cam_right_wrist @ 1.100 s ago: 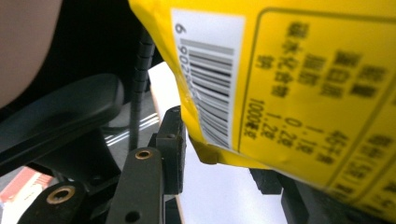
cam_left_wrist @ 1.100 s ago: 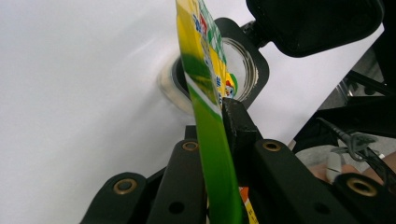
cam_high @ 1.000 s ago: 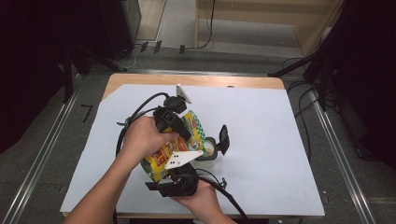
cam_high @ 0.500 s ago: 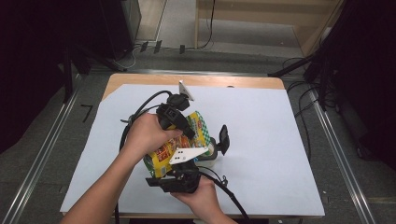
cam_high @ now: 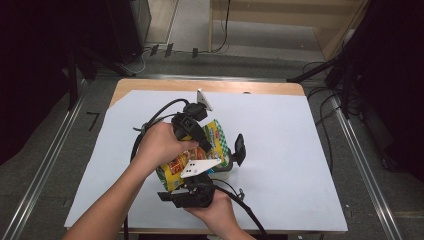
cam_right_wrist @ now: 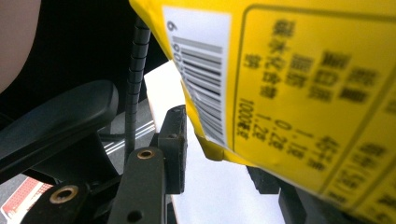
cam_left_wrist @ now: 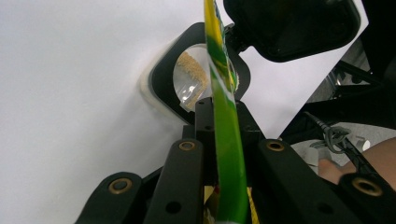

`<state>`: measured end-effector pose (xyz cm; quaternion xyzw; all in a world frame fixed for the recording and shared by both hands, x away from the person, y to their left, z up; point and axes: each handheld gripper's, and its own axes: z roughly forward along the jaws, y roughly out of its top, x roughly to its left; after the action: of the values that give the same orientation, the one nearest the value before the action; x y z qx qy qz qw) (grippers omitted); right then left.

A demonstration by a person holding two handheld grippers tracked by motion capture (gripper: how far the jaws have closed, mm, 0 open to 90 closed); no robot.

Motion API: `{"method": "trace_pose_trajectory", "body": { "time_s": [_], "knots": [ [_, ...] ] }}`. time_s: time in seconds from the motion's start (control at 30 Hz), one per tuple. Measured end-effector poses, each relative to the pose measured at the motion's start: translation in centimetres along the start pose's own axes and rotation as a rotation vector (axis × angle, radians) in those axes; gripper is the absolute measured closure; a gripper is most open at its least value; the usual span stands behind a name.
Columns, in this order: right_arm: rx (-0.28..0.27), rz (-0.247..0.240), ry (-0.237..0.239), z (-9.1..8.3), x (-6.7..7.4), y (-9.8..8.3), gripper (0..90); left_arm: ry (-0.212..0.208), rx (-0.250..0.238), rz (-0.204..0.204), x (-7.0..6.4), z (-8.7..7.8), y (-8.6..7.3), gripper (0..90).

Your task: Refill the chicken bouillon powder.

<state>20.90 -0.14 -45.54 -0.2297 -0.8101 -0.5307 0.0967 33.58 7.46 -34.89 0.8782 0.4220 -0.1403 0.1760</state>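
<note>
Step in hand looks like pouring from a snack packet [cam_high: 200, 152] into a clear container [cam_high: 222, 167] on the white table cover [cam_high: 280, 150]. Left gripper [cam_high: 192, 122] jaws are clamped tight on the green-yellow packet edge [cam_left_wrist: 224, 116]; seen edge-on between them in the left gripper view, held above the container [cam_left_wrist: 191, 86], which has a black-rimmed opening and some tan crumbs inside. A black lid [cam_high: 239, 149] stands hinged up beside the container. Right gripper [cam_high: 197, 192] sits at the near end of the packet; the right gripper view has the yellow barcoded back [cam_right_wrist: 289, 93] close over its jaws, which have just opened a bit; pads don't clearly press on it, so I read them as loose around the packet's corner, not gripping. Packet is mid-table, tilted, mouth end toward the container. Next move likely: right gripper re-pinches the lower corner and lifts it so contents slide out; keep the mouth over the opening or crumbs spill onto the cover.
</note>
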Motion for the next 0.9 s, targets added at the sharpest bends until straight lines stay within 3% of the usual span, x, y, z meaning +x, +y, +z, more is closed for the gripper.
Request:
{"method": "trace_pose_trajectory", "body": {
  "time_s": [0.53,0.77,0.9],
  "knots": [
    [-0.022,-0.005,0.009,-0.2,-0.03,0.07,69.9,-0.033,0.009,-0.003,0.0,-0.24,-0.09,83.5],
    [-0.047,0.022,0.048,-0.35,-0.14,0.29,70.5,-0.032,0.021,0.012,0.26,-0.21,0.12,79.9],
    [-0.046,0.032,0.052,-0.48,-0.14,0.62,69.7,-0.005,0.037,0.017,0.54,-0.21,0.48,81.7]
  ]
}}
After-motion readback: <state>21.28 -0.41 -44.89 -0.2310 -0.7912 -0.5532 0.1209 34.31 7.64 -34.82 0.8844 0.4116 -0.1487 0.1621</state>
